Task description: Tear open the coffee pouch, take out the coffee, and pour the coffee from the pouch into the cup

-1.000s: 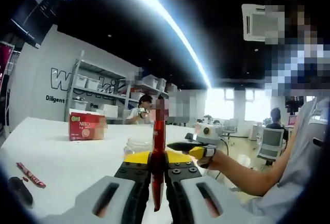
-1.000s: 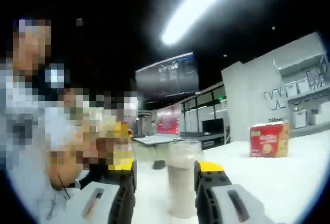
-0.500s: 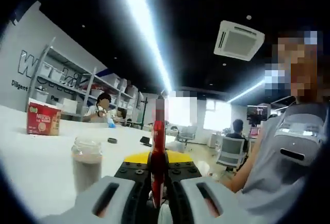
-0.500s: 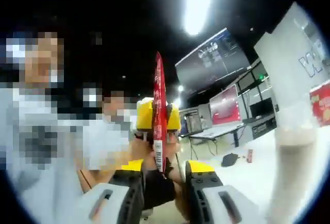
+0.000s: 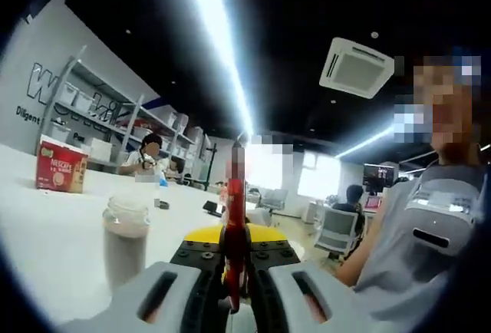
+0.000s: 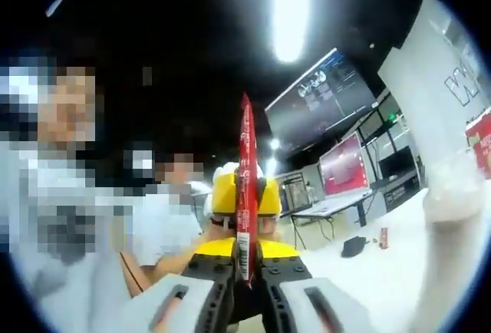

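- the left tool (image 5: 234, 268), in the left gripper view, has its jaws drawn in close on the red coffee pouch (image 5: 235, 233); the pouch stands upright, edge-on, rising out of the narrow gap between them.
- the right tool (image 6: 245, 272), in the right gripper view, also has its jaws pressed in narrow on the same coffee pouch (image 6: 246, 187), which runs straight up from the gap as a thin red strip with a white patch low down.
- just behind the pouch in the right gripper view sits the yellow front of the left tool (image 6: 224, 195), touching the pouch from the far side; a hand (image 6: 222, 233) holds it.
- both tools and the pouch are held up above the worktop (image 5: 54, 225), not resting on it.
- the cup (image 5: 125, 237), a clear one with pale brownish fill in its lower part, stands on the white worktop to the left of the left tool, apart from the pouch; in the right gripper view the cup (image 6: 453, 218) stands blurred at the right edge.
- the person in a grey shirt (image 5: 418, 233) sits at the right of the left gripper view.
- a red nescafe box (image 5: 60, 175) stands toward the far left side of the worktop, well apart from the cup.
- beyond, a shelving rack (image 5: 100, 130) stands against the grey wall, and a long ceiling light (image 5: 219, 41) runs overhead.
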Available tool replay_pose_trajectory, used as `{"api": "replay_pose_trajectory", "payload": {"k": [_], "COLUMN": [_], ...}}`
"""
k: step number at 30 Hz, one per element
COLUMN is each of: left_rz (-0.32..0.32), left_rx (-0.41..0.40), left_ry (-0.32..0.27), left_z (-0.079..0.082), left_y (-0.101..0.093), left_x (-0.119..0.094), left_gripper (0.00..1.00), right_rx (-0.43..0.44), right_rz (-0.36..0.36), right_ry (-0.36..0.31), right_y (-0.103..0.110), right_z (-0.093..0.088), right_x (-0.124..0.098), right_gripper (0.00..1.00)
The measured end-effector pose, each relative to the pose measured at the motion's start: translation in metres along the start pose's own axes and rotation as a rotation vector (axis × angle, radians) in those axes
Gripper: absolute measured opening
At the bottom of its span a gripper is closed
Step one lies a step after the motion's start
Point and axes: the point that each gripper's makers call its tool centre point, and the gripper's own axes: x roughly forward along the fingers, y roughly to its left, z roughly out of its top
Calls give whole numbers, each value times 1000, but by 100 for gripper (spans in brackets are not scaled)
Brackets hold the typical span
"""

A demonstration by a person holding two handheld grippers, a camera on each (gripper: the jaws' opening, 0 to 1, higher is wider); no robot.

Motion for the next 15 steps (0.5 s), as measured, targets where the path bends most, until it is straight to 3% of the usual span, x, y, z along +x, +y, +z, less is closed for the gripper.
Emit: {"api": "replay_pose_trajectory", "payload": {"k": [10, 15], "left_rz": [24, 16], "left_rx": [24, 50], "left_ry": [54, 69], "left_z": [-11, -14], "left_y": [3, 1], "left_x": [4, 8], "left_gripper": [12, 13], "right_rx": [15, 39], "right_rz": [-15, 7], "right_ry": [35, 2], "right_y": [-3, -1], "right_z": [-9, -10], "right_x": [-7, -13], "right_gripper": [9, 9]}}
